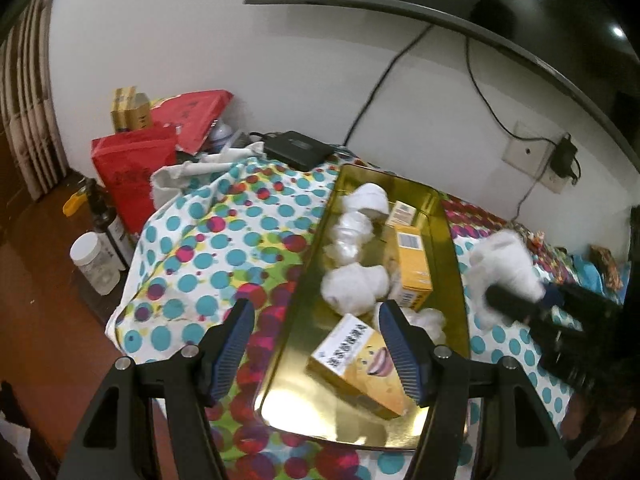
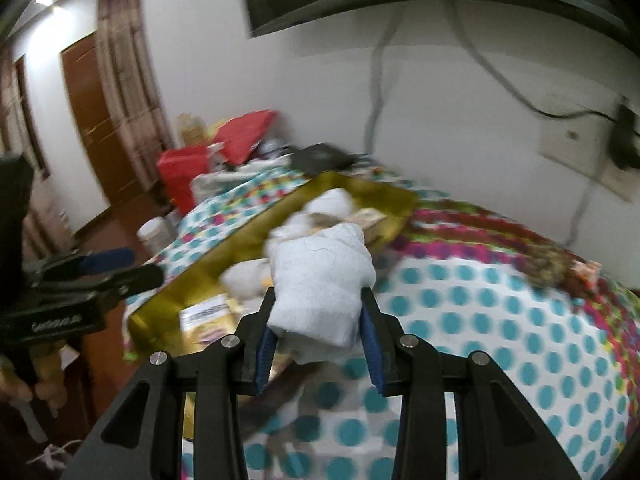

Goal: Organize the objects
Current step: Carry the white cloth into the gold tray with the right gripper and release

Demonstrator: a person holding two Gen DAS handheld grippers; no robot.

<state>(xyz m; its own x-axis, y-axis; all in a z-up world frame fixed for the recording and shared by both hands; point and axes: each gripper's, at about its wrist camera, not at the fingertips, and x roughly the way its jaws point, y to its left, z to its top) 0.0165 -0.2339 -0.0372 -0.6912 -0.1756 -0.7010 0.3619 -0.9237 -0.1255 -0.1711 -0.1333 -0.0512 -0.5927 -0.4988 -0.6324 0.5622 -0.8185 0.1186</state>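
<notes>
Clamping a rolled white cloth (image 2: 320, 284) between its blue pads, the right gripper (image 2: 318, 336) holds the bundle above the polka-dot cover (image 2: 500, 320), just beside the gold tray (image 2: 224, 248). The left gripper (image 1: 316, 344) hangs over that tray's near end, jaws spread wide and gripping nothing, a yellow box (image 1: 360, 364) lying below them among more white rolls (image 1: 352, 284).

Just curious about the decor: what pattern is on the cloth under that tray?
Teal and multicoloured polka dots on the white cloth, clearest in the left wrist view.
</notes>
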